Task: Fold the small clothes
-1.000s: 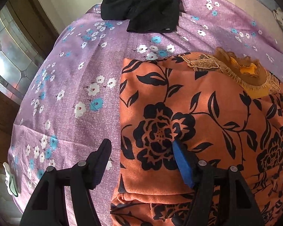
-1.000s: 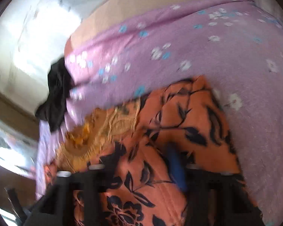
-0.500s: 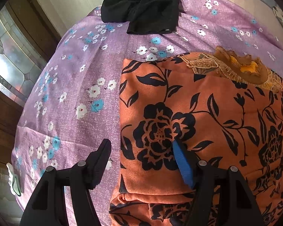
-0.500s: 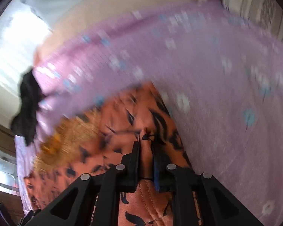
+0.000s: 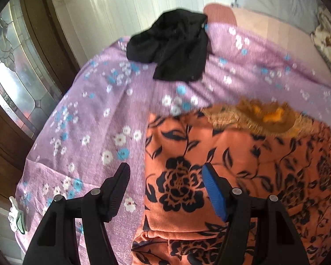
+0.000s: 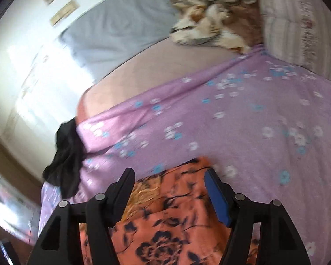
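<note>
Right gripper [image 6: 167, 190] just opened wide, holding nothing.

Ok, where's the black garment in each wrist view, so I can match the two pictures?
Left wrist: black garment at top centre, on the far edge of the purple floral sheet.
Right wrist: black garment at the left edge, draped off the sheet's corner.
Shared landmark: the orange floral garment, in the foreground of both views.

Matt orange printed cloth garment [image 5: 242, 165], seemingly woven lilac bedsheet [image 5: 88, 121]
</note>
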Available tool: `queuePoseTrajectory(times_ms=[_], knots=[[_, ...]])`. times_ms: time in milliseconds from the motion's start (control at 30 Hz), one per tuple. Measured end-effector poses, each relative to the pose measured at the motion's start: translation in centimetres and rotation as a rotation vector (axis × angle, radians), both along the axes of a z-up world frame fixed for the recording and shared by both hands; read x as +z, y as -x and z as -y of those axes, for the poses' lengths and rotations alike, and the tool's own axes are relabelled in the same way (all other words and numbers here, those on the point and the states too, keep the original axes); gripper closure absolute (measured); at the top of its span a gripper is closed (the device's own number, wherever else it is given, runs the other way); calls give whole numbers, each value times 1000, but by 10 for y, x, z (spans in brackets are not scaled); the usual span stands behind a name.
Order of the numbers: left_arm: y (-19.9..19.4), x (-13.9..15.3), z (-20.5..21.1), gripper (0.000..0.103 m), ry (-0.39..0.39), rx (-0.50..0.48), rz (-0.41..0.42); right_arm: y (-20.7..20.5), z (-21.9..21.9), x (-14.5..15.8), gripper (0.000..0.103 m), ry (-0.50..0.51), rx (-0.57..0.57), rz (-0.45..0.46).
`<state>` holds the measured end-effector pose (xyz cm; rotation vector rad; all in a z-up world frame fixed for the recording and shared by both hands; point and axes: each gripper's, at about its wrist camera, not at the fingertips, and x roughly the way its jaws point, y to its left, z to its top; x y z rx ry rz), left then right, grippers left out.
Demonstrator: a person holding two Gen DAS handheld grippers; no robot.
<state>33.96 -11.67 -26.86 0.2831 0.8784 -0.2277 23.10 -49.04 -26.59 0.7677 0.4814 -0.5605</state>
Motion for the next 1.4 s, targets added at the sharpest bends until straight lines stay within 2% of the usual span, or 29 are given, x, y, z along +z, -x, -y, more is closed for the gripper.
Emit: queuePoseTrajectory(times_ms=[100,167,300,433,533,567,667,733,867,1000,1100,1133,1233,1333,1400], knots=[[4,12,-1,35,16,0,39,-15,-17,0,41,34,87,-20],[6,18,-2,35,32,0,58,-22,-27,-1,52,54,133,-45],[9,26,-2,35,48,5,78,-37,-37,-15,58,65,187,-111],[9,27,-2,35,48,4,88,-51,-33,-40,59,28,207,-239],[11,29,-2,35,51,4,100,-61,-25,-70,61,-38,203,-409],[12,30,-2,35,53,4,104,-61,-23,-78,62,-60,204,-425],[13,32,-2,35,54,4,112,-58,-24,-69,62,-42,201,-397],[13,32,-2,35,53,4,111,-53,-26,-60,62,-25,199,-333],[14,30,-1,35,43,2,110,-49,-33,-43,62,44,195,-288],[11,25,0,35,36,-3,101,-54,-36,-46,62,22,215,-319],[-1,3,3,35,-1,1,36,-62,-33,-67,62,-34,230,-427],[-8,-11,3,35,-23,10,-13,-61,-30,-75,62,-62,236,-434],[-26,-57,0,33,-83,33,-182,-49,-24,-63,62,-94,226,-369],[-25,-53,-6,33,-45,43,-173,-25,-20,-46,62,-123,197,-254],[-19,-45,-8,33,-32,38,-152,-14,-19,-46,62,-135,191,-251]])
